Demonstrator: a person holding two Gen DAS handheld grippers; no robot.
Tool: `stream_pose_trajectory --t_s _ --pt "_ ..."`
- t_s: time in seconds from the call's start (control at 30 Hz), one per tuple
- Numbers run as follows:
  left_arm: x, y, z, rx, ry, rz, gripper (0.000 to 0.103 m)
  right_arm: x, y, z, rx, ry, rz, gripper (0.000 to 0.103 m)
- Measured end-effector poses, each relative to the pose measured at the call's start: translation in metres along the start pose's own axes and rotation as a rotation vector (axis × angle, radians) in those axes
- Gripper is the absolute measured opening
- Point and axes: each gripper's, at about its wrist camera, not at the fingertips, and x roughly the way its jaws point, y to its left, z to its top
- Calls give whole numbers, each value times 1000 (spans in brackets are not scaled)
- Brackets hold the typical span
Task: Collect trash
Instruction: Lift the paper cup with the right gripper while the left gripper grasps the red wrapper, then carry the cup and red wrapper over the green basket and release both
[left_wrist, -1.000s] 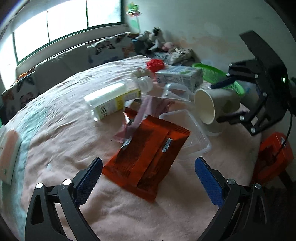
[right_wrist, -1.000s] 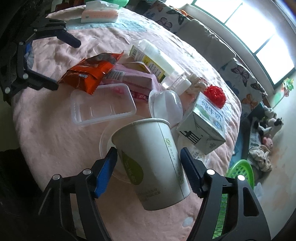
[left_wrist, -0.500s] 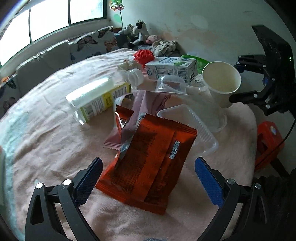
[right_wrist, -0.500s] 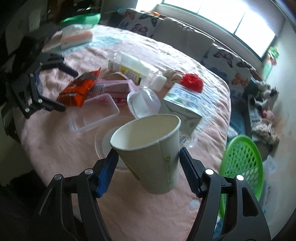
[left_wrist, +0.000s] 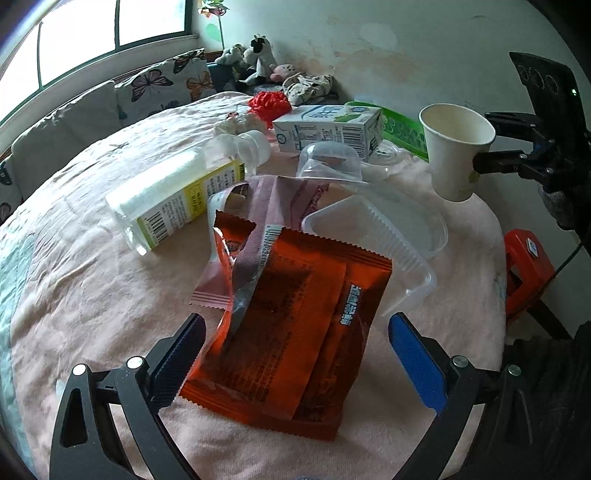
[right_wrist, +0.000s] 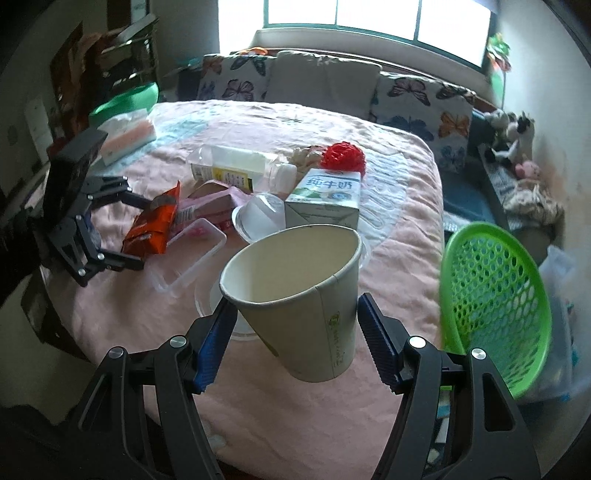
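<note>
My right gripper (right_wrist: 297, 338) is shut on a white paper cup (right_wrist: 303, 295) and holds it upright above the table's edge; the cup (left_wrist: 456, 151) also shows in the left wrist view. A green mesh basket (right_wrist: 495, 306) stands off the table to the cup's right. My left gripper (left_wrist: 295, 354) is open, its fingers either side of an orange snack wrapper (left_wrist: 295, 332). Around it lie a pink wrapper (left_wrist: 273, 210), a clear plastic tray (left_wrist: 373, 240), a plastic bottle (left_wrist: 184, 192), a clear cup (left_wrist: 327, 162), a milk carton (left_wrist: 328, 129) and a red mesh ball (left_wrist: 267, 105).
The round table has a pink cloth (left_wrist: 92, 280). A tissue pack (right_wrist: 127, 136) and a green bowl (right_wrist: 129, 99) lie at its far left. A sofa with butterfly cushions (right_wrist: 325, 81) is behind. A red stool (left_wrist: 528, 266) stands by the table.
My right gripper has lifted the cup upright and swung it right, toward the green basket. My left gripper has moved in closer around the orange wrapper.
</note>
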Motion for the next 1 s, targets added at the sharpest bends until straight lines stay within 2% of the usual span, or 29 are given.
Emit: stream_pose_trajectory --t_s 0.07,0.13,0.17,0.53,0.77,1.0 --pt "0 0 0 -4 -2 -10 95 -2 -3 -2 27 -4 2 67" --pt "-1 0 -1 -10 -2 -11 83 -5 -7 -5 47 -10 1 67" --pt "-1 1 -1 -16 0 -12 82 -6 -9 -6 59 -12 1 67" --pt "-12 0 -13 -95 -9 46 59 -23 -30 -16 155 -56 -2 67" --pt "-34 -9 -17 -184 -60 89 54 -33 -51 -27 214 -78 -20 67" --pt "-61 -34 0 -198 -127 131 54 -42 -83 -35 274 -107 -67 67"
